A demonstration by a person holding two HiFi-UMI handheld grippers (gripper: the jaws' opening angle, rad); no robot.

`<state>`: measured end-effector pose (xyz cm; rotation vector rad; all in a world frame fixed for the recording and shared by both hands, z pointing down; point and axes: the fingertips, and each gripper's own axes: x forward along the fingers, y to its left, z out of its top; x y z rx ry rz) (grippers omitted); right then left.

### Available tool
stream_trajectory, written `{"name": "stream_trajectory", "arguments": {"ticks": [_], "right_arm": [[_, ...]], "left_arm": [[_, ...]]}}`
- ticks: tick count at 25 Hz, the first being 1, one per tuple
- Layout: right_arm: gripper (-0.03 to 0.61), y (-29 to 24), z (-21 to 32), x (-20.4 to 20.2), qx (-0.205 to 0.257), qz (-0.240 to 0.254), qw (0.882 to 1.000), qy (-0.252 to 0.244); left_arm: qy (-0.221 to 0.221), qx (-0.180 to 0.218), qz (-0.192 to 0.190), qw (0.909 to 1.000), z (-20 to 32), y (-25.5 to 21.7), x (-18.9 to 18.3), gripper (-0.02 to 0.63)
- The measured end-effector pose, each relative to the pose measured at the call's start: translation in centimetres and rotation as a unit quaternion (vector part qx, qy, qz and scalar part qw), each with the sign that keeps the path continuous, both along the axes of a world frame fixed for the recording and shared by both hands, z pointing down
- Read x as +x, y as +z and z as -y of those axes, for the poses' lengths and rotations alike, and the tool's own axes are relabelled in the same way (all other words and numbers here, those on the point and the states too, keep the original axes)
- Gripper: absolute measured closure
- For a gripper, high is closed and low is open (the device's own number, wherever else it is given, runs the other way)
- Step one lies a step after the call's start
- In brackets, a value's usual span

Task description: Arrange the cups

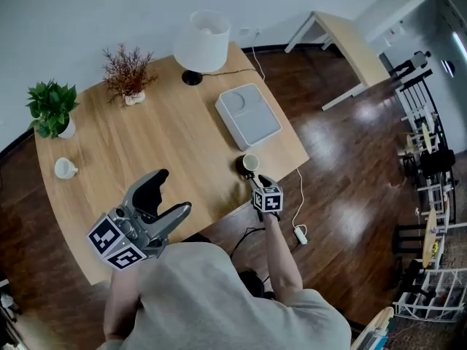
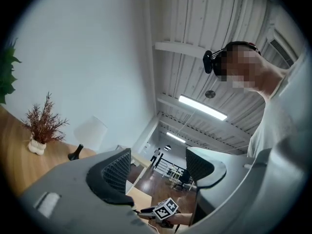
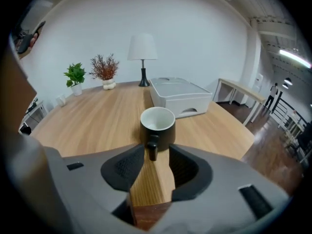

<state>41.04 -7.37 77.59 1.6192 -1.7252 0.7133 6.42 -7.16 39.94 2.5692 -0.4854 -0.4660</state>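
Observation:
A black cup with a white inside [image 1: 250,163] [image 3: 157,126] stands near the table's right front edge, its handle [image 3: 152,148] turned toward my right gripper [image 1: 257,181] [image 3: 156,157]. That gripper is tilted down and open. The handle sits between its fingertips with a gap on each side. A small white cup [image 1: 64,168] rests far off at the table's left side. My left gripper [image 1: 171,194] [image 2: 158,167] is raised above the front of the table, open and empty, aimed slightly upward at the ceiling.
A grey-white box [image 1: 248,114] [image 3: 180,97] lies just behind the black cup. A white lamp [image 1: 202,44], a dried red plant [image 1: 128,74] and a green potted plant [image 1: 52,108] line the back. The table edge [image 1: 281,177] and dark floor are right beside the cup.

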Motion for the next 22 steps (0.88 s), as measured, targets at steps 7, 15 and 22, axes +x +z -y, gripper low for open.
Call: {"name": "stream_trajectory", "arguments": {"ticks": [7,15,22], "right_arm": [[0.455,2.6,2.0,-0.4,-0.057,-0.010,0.998,-0.033],[0.494,-1.9,2.1,-7.9,-0.034,0.185,0.978,-0.087],[0.492,-11.5,14.6,-7.4,0.084,0.218,0.962,-0.143]], "left_arm": [[-0.020,-0.017,0.006,0.9996,0.2,1.5,-1.1,0.273],[-0.049,-0.035,0.012,0.9981,0.5,2.7,-2.3,0.273],[-0.093,-0.037,0.021,0.9947,1.0,2.8,-4.3,0.273]]}}
